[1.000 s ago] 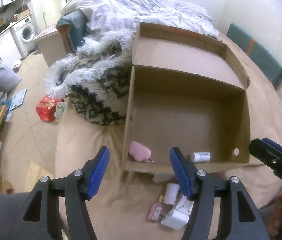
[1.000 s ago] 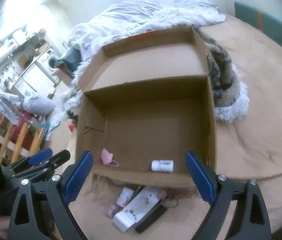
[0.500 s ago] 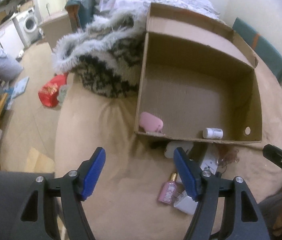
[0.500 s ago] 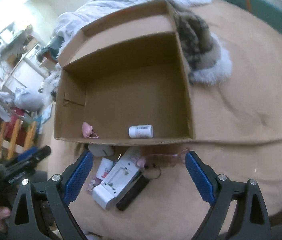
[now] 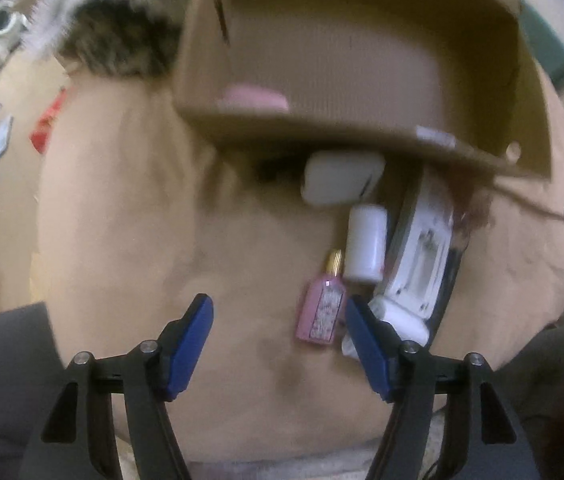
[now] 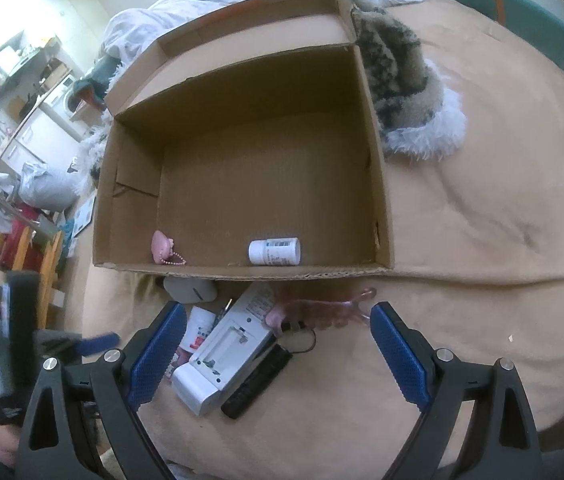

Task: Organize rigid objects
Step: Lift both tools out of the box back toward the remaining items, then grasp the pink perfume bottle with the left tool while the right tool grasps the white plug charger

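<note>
Dropping toward the tan bedcover (image 5: 121, 208), the left gripper (image 5: 277, 344) now looks almost straight down on the small pile of loose things in front of the cardboard box (image 6: 241, 160), where a second ago its camera took in the whole box and the bedding behind it; the right gripper (image 6: 273, 344) has sunk less and tipped down, so the pile now fills the space between its blue pads. By the look of it, the sorting has moved on from the box to the next pick, with a pink keychain charm (image 6: 161, 246) and a white pill bottle (image 6: 273, 251) already lying inside along the near wall. Left jaws stand about half open and are closing at this moment with nothing between them but bare cover; the pink perfume bottle (image 5: 322, 304) lies just inside the right-hand finger (image 5: 366, 344), a white bottle (image 5: 366, 244) and a white device with an open battery bay (image 5: 422, 268) beyond it, and a white case (image 5: 342, 178) sits against the box's near wall. Right jaws gape wide and empty above that same white device, a black remote (image 6: 257, 380) beside it and a pink plastic clip (image 6: 322, 312), touching none of them
</note>
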Demonstrator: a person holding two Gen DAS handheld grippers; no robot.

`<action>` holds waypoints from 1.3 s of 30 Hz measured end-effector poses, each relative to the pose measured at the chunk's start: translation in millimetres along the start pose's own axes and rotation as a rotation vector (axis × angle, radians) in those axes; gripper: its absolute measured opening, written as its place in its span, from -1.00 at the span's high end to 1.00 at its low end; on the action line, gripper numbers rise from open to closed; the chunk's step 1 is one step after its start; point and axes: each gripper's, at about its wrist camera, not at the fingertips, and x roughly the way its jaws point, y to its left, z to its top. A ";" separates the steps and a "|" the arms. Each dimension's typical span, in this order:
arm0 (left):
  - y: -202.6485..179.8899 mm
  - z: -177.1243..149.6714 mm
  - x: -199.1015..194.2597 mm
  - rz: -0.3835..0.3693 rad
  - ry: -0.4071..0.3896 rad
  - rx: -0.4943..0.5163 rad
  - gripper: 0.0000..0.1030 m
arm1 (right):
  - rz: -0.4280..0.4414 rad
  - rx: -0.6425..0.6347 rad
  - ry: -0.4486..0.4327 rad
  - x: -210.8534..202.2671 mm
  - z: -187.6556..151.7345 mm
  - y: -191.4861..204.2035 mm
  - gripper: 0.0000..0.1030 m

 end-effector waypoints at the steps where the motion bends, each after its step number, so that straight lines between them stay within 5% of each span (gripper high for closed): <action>1: 0.3 0.9 4.7 -0.004 0.014 -0.006 -0.11 | 0.000 -0.001 -0.001 -0.1 0.0 0.1 -0.92; 13: -13.6 12.1 36.1 -0.039 0.078 0.010 0.07 | -0.013 -0.032 0.063 18.5 -1.0 6.8 -0.92; 16: -17.2 17.3 40.0 -0.003 0.089 0.020 0.62 | -0.004 -0.035 0.097 25.0 -3.4 8.1 -0.92; 19: -12.1 18.3 39.5 -0.012 0.101 0.005 0.74 | -0.004 -0.041 0.123 29.2 -7.0 8.7 -0.92; 23: 1.9 17.0 26.4 -0.023 0.081 -0.031 0.74 | 0.030 -0.039 0.170 34.9 -13.2 11.8 -0.92; 28: 28.0 16.3 -3.0 -0.009 -0.008 -0.108 0.74 | 0.222 0.104 0.336 52.4 -37.8 20.0 -0.92; 32: 53.5 15.9 -25.3 0.003 -0.070 -0.193 0.74 | 0.258 0.241 0.400 68.4 -61.6 28.1 -0.91; 36: 71.7 16.1 -39.2 -0.015 -0.095 -0.253 0.74 | 0.260 0.299 0.406 78.3 -74.5 42.6 -0.50; 39: 71.8 16.2 -43.4 -0.021 -0.107 -0.270 0.74 | 0.207 0.315 0.407 84.3 -78.0 52.2 -0.48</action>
